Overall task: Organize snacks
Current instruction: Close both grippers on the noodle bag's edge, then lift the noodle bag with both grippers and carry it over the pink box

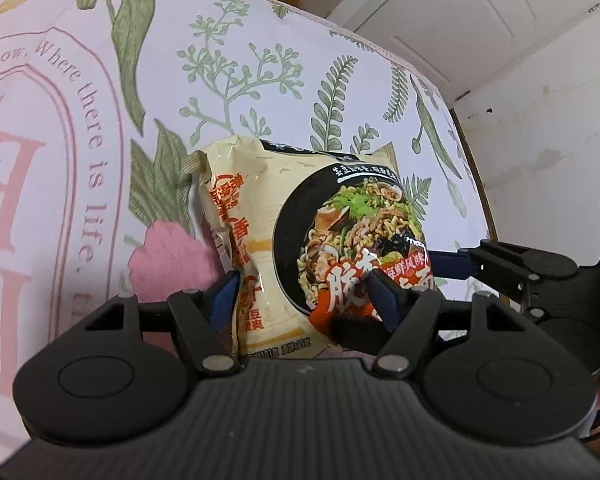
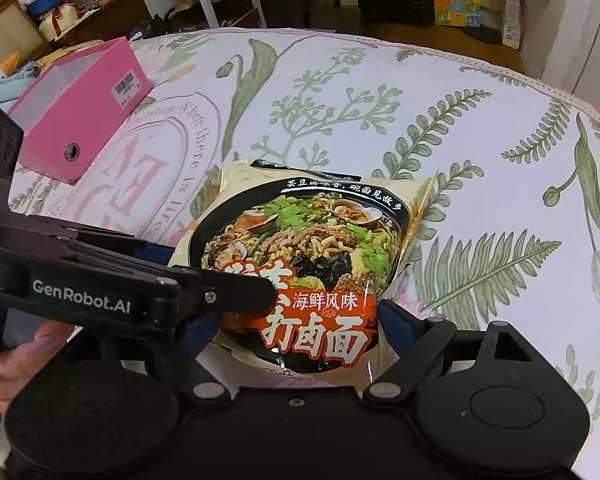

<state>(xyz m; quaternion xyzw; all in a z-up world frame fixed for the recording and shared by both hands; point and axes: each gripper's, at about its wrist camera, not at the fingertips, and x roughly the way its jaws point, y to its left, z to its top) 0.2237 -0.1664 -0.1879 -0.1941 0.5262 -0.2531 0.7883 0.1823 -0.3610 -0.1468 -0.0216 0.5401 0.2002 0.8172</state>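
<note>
A: Item one, nearest: left gripper (image 1: 302, 280). State?

B: Blue fingers (image 1: 384, 294) clenched on the near end of the instant noodle packet (image 1: 320, 232); one finger at its left edge, the other pressed onto the printed face.

A: Item two: right gripper (image 2: 296, 320).

B: Its fingers flank the same packet's near end (image 2: 300, 260). The right finger (image 2: 396, 320) sits against the wrapper edge; the other is hidden behind the left tool, which crosses in front. Contact looks likely, but whether it grips I cannot tell.

A: Item three: the packet itself. Location, handling?

B: Lying on the floral tablecloth (image 2: 480, 160), near end in the fingers, far end resting on or just above the cloth. Judged light, puffy with air, glossy film likely slippery. The noodle block inside is brittle, so a hard squeeze over the middle could crack it. Best hold: the flat crimped seam at either end, or the side edges.

A: Item four, farther left?

B: Pink box (image 2: 80, 108), open-topped, barcode label on its side, well apart from the packet. A probable destination, though that is judgement.

A: Beyond?

B: Room clutter, indistinct.
</note>
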